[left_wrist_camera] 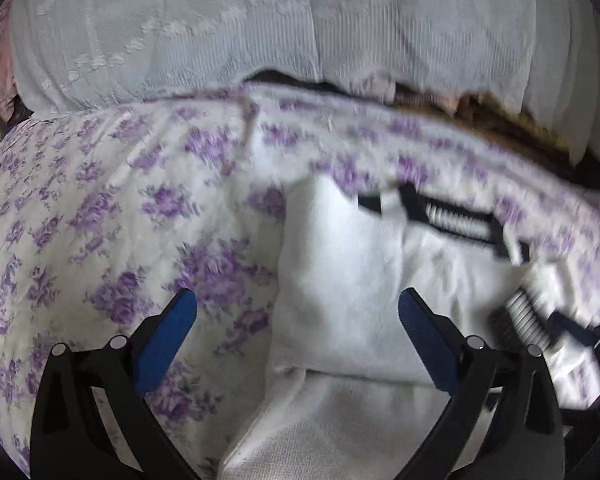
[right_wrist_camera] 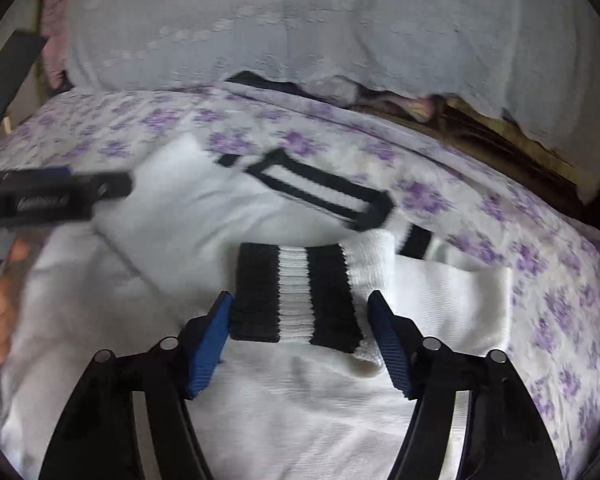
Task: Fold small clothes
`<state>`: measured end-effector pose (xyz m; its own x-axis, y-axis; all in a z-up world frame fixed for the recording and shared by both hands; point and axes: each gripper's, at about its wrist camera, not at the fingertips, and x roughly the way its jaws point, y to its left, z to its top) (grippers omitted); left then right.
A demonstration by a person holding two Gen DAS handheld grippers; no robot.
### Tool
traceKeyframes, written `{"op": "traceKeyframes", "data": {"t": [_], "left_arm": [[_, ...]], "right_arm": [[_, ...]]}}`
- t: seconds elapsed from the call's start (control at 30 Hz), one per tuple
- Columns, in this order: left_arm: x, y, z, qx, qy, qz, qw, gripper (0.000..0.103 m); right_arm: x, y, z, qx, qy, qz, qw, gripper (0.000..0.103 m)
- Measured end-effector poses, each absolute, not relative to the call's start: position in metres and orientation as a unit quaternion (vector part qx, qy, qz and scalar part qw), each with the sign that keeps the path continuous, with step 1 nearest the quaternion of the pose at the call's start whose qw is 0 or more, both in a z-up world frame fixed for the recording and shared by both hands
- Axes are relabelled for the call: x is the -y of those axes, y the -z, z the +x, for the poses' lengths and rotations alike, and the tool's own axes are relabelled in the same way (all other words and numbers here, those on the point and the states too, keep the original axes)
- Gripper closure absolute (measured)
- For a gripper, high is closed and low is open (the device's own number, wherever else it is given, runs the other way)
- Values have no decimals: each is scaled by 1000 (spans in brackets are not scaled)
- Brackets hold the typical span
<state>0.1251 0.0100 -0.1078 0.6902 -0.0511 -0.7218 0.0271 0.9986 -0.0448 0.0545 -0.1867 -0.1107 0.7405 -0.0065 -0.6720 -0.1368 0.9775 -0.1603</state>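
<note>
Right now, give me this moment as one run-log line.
left gripper: open, over white sock | right gripper: open, straddling striped cuff | surface: floral bedsheet | fold: unfinished

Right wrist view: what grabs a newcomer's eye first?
The black-and-white striped sock cuff, sitting between the open right gripper fingers on white socks. Behind it, a second striped cuff lies on the purple-flowered bedsheet. The left gripper enters at left, blurred.

purple floral bedsheet (left_wrist_camera: 100,208), pale embroidered cloth (left_wrist_camera: 220,32)
</note>
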Motion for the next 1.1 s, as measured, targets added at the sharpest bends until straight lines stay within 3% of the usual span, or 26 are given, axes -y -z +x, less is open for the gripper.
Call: {"op": "traceKeyframes", "data": {"t": [0.03,0.17,0.3,0.5,0.6,0.7,0.73,0.93,1.0,1.1], "left_arm": [[-7,113,128,-403,12,-5,915,5],[-11,115,130,-408,0,-6,913,5],[-19,113,127,-405,11,-35,913,5],[-10,112,122,-402,29,-25,915,5],[1,126,131,-431,23,10,902,5],[-2,141,142,-466,34,-9,884,4],[-6,140,143,-471,38,-20,881,4],[-20,97,123,-401,63,-77,911,5],[-14,90,118,-384,81,-72,917,5],[6,118,133,-430,68,-17,900,5]], "right_arm": [[204,110,57,-357,-5,-82,930,42],[304,99,49,-340,94,109,929,38],[336,93,23,-309,85,184,929,36],[279,95,37,-313,-120,234,912,23],[271,116,54,-350,-116,238,899,22],[292,132,57,-356,-85,254,895,37],[295,128,54,-352,-80,264,894,36],[287,95,44,-295,-90,244,919,26],[287,98,48,-297,-76,229,924,18],[315,128,67,-330,-46,264,905,15]]}}
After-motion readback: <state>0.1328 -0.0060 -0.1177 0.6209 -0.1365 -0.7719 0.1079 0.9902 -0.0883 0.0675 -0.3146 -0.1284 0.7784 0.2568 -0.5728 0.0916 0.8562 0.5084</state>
